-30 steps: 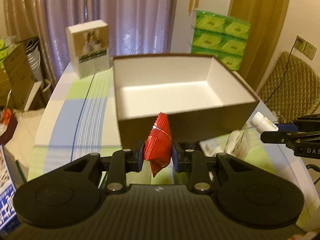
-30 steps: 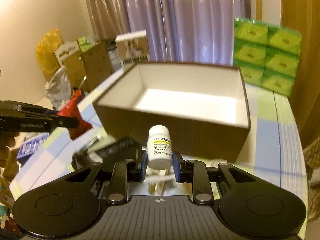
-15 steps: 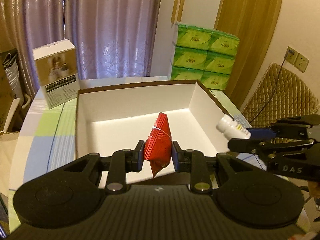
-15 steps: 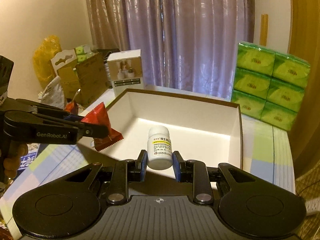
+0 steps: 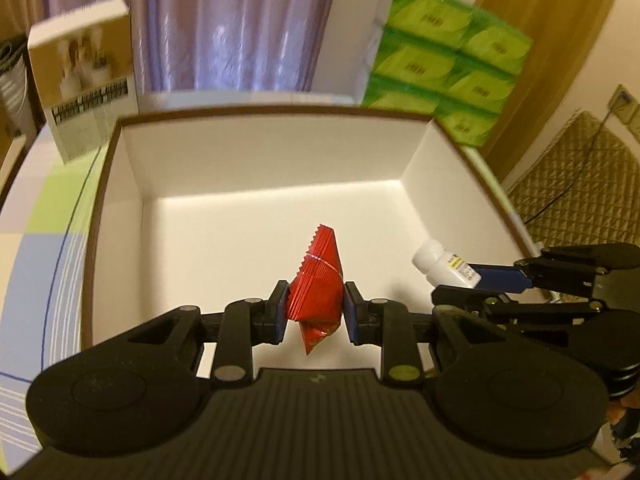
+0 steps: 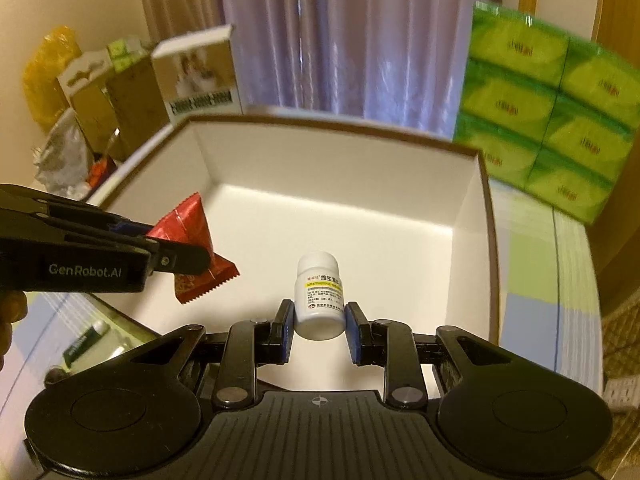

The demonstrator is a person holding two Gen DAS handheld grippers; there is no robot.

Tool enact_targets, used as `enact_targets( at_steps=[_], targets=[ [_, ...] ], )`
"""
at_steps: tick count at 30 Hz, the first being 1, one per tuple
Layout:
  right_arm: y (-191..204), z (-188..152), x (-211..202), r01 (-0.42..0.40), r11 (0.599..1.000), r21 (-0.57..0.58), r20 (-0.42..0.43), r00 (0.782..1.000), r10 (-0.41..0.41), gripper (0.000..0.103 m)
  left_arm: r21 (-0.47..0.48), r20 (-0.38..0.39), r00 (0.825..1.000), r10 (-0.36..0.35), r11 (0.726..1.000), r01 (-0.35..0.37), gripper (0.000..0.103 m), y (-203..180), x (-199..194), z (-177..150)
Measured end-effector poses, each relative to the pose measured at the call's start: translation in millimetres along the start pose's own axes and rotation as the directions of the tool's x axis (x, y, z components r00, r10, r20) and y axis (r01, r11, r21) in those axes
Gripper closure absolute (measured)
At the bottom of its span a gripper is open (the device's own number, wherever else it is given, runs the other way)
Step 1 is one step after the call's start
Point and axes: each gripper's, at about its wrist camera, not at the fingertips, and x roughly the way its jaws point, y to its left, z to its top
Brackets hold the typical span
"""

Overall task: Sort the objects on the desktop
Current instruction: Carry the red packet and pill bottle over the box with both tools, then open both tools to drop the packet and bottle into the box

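Observation:
A brown box with a white inside (image 5: 256, 168) (image 6: 468, 208) lies open below both grippers. My left gripper (image 5: 315, 310) is shut on a red snack packet (image 5: 318, 276), held over the near part of the box floor; from the right wrist it shows at the left (image 6: 176, 256) with the packet (image 6: 192, 240). My right gripper (image 6: 319, 320) is shut on a small white pill bottle (image 6: 320, 294), also above the box inside. The left wrist view shows that bottle (image 5: 444, 262) by the box's right wall, in the right gripper (image 5: 476, 280).
A white and tan carton (image 5: 84, 76) stands behind the box's left corner. Stacked green tissue packs (image 5: 444, 68) (image 6: 548, 112) stand behind its right side. Small items (image 6: 86, 344) lie on the checked tablecloth at the left. A quilted chair (image 5: 580, 184) is on the right.
Both grippers have moved forward and down over the box, so the packet and the bottle now hang lower inside its walls. Both grips are unchanged.

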Motion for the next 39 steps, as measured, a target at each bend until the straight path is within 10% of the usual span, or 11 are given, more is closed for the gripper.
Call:
enact_targets(
  at_steps=[15,31,35,39],
  targets=[
    [-18,9,48,-0.025,0.999,0.031,-0.185,0.982,0.030,0.079,-0.042,-0.257,0.965,0.047,0.997,-0.060,0.079,11,64,7],
    [-14,9,57,-0.027,0.999,0.041,-0.216,0.976,0.036,0.079,-0.019,-0.228,0.971,0.069,0.997,-0.075,0.065,14,52,5],
    [-13,11,58,-0.003,0.999,0.052,-0.198,0.980,0.013,0.076,-0.017,-0.204,0.976,0.075,0.997,-0.080,0.048,14,45,6],
    [-11,10,54,0.007,0.999,0.049,-0.174,0.985,0.002,0.024,0.015,-0.155,0.981,0.117,0.993,-0.116,0.032,13,31,6]
  ],
)
